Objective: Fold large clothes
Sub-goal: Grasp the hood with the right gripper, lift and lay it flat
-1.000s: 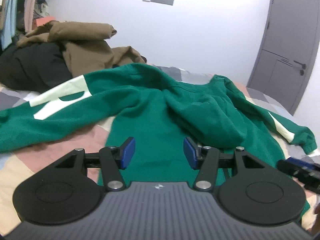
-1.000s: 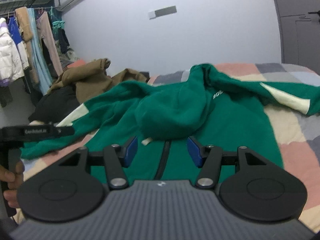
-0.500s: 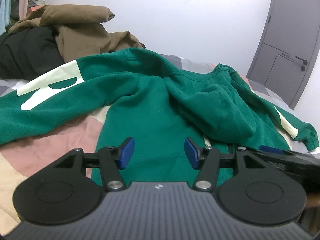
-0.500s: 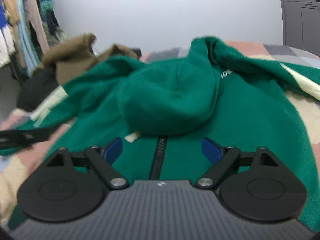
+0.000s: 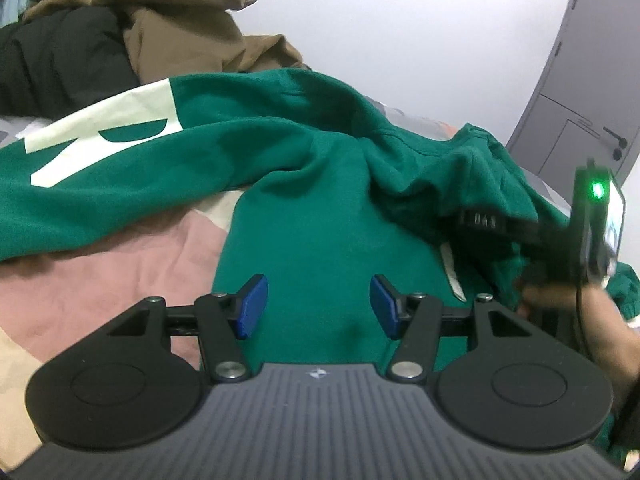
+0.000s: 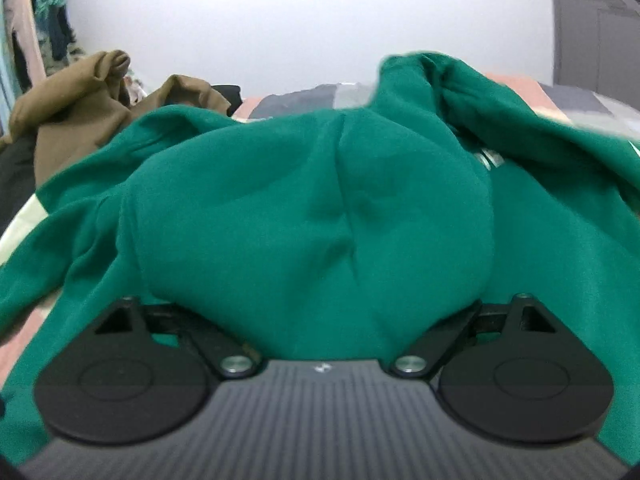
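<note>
Room first: white wall [image 5: 420, 40] at the back, grey door [image 5: 584, 92] off to the right, and a bed with a patchwork cover [image 5: 112, 256] in pink, beige and grey blocks taking up most of the floor space. Far side of the bed had a heap of other clothes, a brown garment [image 5: 176, 20] slumped over a black one [image 5: 56, 60].

The two cameras didn't agree on much. The left wrist view got the whole layout: bed cover, door, and over on the right a person's hand [image 5: 560, 300] holding the other tool, green light glowing on it. The right wrist view was basically a face full of fabric, plus some clothes hanging on a rack [image 6: 36, 28] at the far left that the other view mostly missed.

The green hoodie [image 5: 320, 184] was spread across the middle of the bed, front up, one sleeve stretched out to the left with a big cream print on it, a pale drawstring lying on the chest. Its hood [image 6: 320, 208] was flopped forward in a rounded lump.

Left gripper [image 5: 318, 306] was hovering over the hoodie's front, blue fingers parted around mid-width, nothing between them. Right gripper [image 6: 320, 332] was shoved in at the hood, jaws closing; the hood covered the fingertips, so couldn't tell if they were pinching it.
</note>
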